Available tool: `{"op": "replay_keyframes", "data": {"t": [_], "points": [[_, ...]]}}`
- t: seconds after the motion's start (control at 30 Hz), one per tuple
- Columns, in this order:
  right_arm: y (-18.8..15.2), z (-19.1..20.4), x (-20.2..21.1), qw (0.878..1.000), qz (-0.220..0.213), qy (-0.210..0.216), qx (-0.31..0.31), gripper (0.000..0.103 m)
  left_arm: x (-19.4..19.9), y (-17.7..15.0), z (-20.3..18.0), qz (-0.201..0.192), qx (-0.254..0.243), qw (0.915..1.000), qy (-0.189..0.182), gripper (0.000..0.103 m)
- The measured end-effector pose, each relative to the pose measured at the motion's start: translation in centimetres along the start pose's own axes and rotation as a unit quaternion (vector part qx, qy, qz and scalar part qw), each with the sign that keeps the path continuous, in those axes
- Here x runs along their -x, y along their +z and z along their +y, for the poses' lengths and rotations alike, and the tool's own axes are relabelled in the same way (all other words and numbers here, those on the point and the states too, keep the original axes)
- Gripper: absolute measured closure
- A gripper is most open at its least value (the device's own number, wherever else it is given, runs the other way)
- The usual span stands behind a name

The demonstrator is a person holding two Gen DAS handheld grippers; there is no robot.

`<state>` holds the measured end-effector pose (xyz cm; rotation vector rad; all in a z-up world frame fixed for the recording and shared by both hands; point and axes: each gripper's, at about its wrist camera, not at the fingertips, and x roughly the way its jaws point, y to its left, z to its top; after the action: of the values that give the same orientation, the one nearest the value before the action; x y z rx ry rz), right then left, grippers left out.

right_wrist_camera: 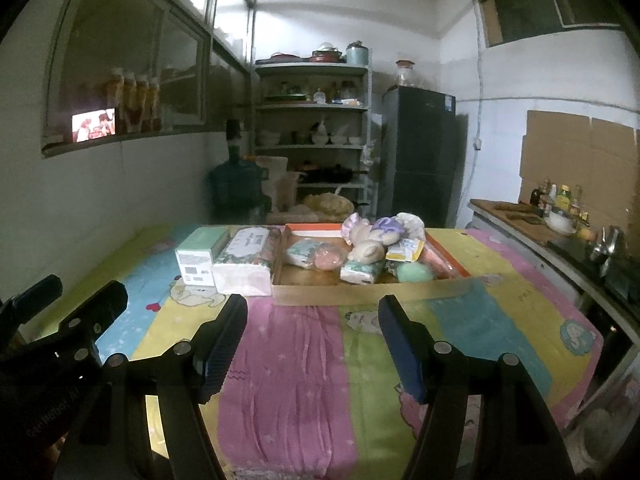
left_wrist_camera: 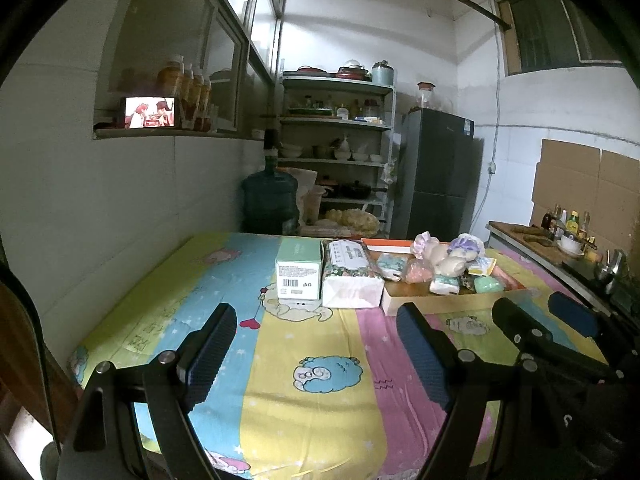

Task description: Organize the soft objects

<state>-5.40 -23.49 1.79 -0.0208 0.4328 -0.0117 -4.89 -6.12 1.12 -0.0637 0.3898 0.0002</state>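
- Soft toys and packets lie heaped inside the cardboard tray; tissue pack just left of it.
- Both grippers, left and right, hover short of the tray, jaws wide, holding nothing.
- Sorted already or awaiting sorting: cannot tell.

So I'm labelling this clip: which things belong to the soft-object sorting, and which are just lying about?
Job:
cardboard tray
plush toy
tissue packs
green sponge
left gripper
right gripper

Lying about:
green box
water jug
fridge
shelf rack

A table is covered by a striped cartoon cloth — upper centre, a green box, tissue pack and cardboard tray are set.
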Motion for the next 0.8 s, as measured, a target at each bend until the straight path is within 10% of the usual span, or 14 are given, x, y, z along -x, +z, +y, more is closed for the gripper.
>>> {"op": "replay_keyframes", "data": {"t": [0.8], "points": [[-0.06,-0.35,0.54,1.0,-0.001,0.009,-0.008,0.033,0.9,-0.91,-0.19,-0.001,0.001,0.9999,0.014,0.021]]}}
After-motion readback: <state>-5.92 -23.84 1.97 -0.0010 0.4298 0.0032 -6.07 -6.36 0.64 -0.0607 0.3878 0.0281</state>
